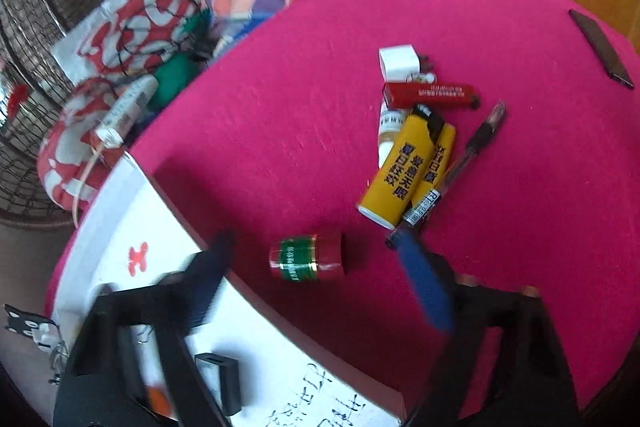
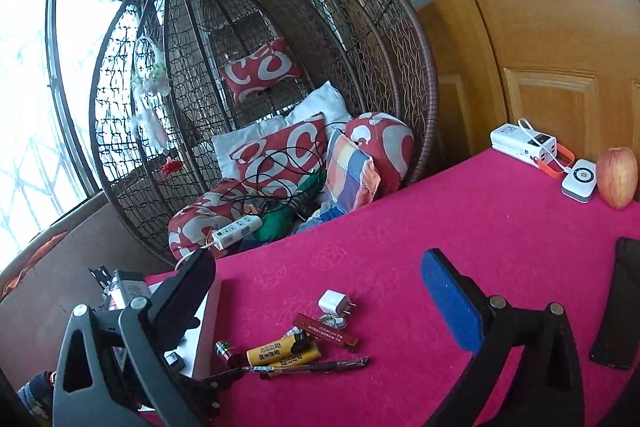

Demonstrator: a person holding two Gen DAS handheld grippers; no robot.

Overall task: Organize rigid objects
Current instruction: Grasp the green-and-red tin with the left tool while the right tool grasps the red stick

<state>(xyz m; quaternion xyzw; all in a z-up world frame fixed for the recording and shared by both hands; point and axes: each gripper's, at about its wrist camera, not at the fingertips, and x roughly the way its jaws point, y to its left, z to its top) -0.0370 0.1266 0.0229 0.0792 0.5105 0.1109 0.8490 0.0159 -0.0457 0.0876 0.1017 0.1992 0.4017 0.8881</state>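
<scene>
Black gripper fingers fill the bottom of the left wrist view: the left gripper (image 1: 312, 247) points steeply down at the pink tablecloth (image 1: 480, 27), its black finger at lower left and its blue-padded finger (image 1: 424, 287) at lower right. Between the two fingers lies a small red cylinder with a green band (image 1: 306, 259), on its side. The jaws stand partly apart and straddle it; no pad touches it yet, so nothing is held. That placement suggests the cylinder is the next thing to be picked up.

Just left of the gripper, at lower left of the frame, sits a shallow white box (image 1: 120, 227) with a red mark and handwriting on it. A small black block (image 1: 224, 383) already lies inside, so the box is probably where the loose items are being collected.

Right of centre, a small heap waits on the cloth: two yellow lighters (image 1: 404, 171), a red lighter (image 1: 430, 95), a white charger plug (image 1: 400, 63) and a black pen (image 1: 468, 151), touching or overlapping.

In the right wrist view, the right gripper (image 2: 320, 291) hangs above the cloth, jaws wide apart and empty, aimed toward the wicker hanging chair (image 2: 260, 67). Well apart from the heap, at the right edge, are an apple (image 2: 616, 177) and a dark phone (image 2: 618, 303).
</scene>
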